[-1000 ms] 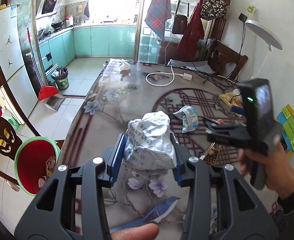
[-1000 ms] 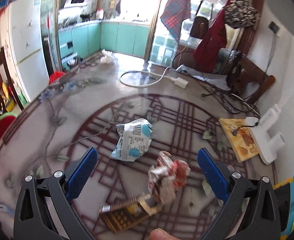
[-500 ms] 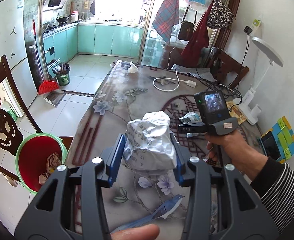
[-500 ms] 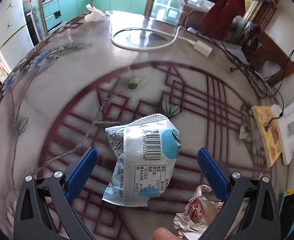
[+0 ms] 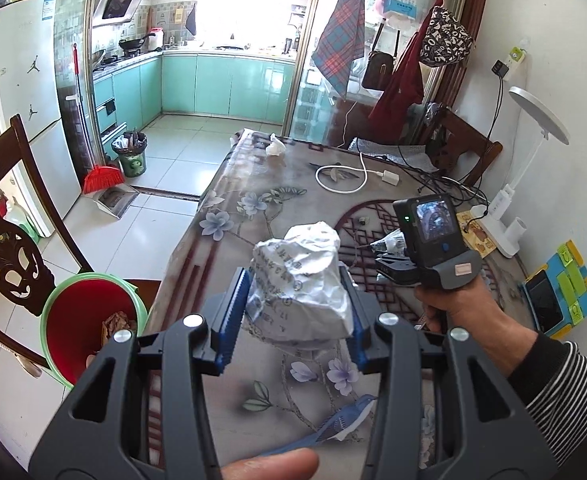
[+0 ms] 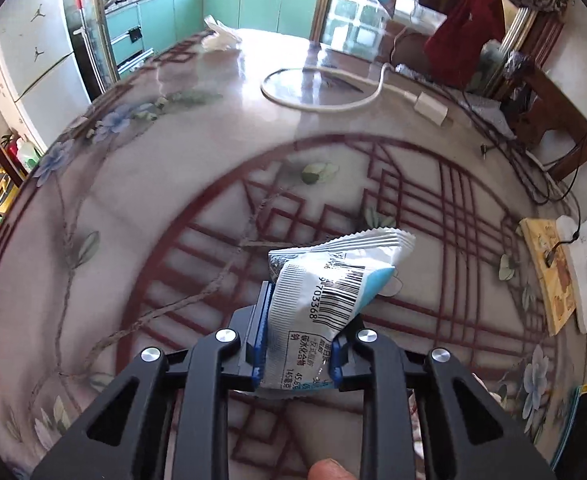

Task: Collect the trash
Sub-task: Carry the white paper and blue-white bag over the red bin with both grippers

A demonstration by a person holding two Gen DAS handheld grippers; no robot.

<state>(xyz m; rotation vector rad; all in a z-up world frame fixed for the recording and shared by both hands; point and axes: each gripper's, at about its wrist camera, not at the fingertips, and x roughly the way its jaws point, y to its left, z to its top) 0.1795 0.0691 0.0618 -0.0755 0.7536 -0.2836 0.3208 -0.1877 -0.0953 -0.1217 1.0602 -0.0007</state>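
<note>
Beyond the bench (image 6: 141,184) edge from the red bin (image 5: 81,320), the right tool (image 6: 298,344) has closed from wide open onto the blue-and-white wrapper (image 6: 325,300), so a second piece of trash looks secured. Nearer the bin, the left tool (image 5: 293,312) stays clamped, part-open, around the crumpled paper wad (image 5: 299,280).

Wrapper (image 6: 325,292) white/blue; bin (image 5: 89,320) red/green.

snack wrapper (image 6: 325,300): barcode digits "703368", "145" | fridge (image 5: 21,92): Jordan jumpman stickers
</note>
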